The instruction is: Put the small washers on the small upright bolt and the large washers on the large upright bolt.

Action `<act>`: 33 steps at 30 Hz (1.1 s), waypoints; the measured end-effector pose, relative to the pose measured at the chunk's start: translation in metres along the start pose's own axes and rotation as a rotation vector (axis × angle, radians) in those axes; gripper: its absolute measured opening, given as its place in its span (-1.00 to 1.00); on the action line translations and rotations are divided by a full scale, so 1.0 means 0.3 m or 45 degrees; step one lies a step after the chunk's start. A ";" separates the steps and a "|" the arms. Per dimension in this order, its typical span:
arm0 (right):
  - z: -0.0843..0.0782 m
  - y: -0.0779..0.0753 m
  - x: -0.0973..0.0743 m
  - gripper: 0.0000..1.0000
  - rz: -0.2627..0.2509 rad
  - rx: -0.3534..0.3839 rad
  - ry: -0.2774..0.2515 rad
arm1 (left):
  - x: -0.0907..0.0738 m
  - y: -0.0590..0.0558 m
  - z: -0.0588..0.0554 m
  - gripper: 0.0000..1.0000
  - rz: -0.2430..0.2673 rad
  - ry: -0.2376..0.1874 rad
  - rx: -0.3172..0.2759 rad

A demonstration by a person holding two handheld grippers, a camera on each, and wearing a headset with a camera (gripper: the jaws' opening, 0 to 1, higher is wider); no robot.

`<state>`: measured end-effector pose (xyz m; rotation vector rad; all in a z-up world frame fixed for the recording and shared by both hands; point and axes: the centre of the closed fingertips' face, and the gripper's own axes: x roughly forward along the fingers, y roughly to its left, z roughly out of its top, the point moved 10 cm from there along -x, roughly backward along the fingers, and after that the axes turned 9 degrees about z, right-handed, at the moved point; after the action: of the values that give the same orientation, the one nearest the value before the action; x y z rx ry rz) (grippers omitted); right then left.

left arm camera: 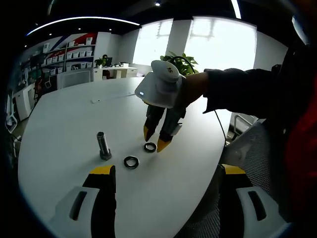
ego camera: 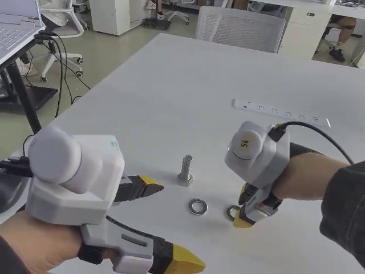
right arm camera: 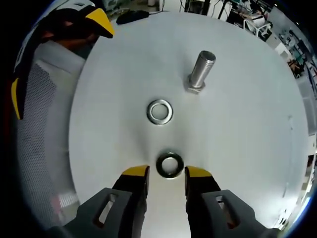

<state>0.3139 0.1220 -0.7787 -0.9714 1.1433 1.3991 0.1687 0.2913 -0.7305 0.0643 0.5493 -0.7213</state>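
One steel bolt (ego camera: 185, 170) (right arm camera: 200, 72) (left arm camera: 103, 145) stands upright on its head on the white table (ego camera: 171, 85). Two washers lie flat in front of it. One washer (ego camera: 198, 206) (right arm camera: 160, 111) (left arm camera: 131, 161) lies free. The other washer (ego camera: 231, 212) (right arm camera: 170, 164) (left arm camera: 150, 147) lies at the tips of my right gripper (ego camera: 242, 216) (right arm camera: 167, 173) (left arm camera: 155, 139). That gripper points down at the table, open, its yellow tips on either side of the washer's near edge. My left gripper (ego camera: 171, 224) (left arm camera: 167, 171) hovers wide open at the near left, holding nothing.
A white power strip (ego camera: 279, 112) lies on the table beyond the bolt. A mesh chair (ego camera: 239, 25) stands at the far edge. A laptop (ego camera: 17, 23) sits on a stand left of the table, with cables below it. The table's left edge runs diagonally.
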 end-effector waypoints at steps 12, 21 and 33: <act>0.005 -0.011 0.010 -0.40 0.007 0.006 -0.001 | -0.003 0.002 -0.002 0.71 -0.002 -0.002 -0.006; 0.007 -0.008 0.010 -0.43 0.011 0.020 0.000 | -0.007 0.002 -0.004 0.71 -0.001 -0.002 -0.008; 0.012 -0.002 0.014 -0.51 0.007 0.011 0.004 | -0.010 -0.002 -0.008 0.71 -0.001 -0.001 -0.009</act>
<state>0.3141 0.1263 -0.7820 -0.9657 1.1544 1.3968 0.1654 0.2931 -0.7310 0.0569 0.5513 -0.7202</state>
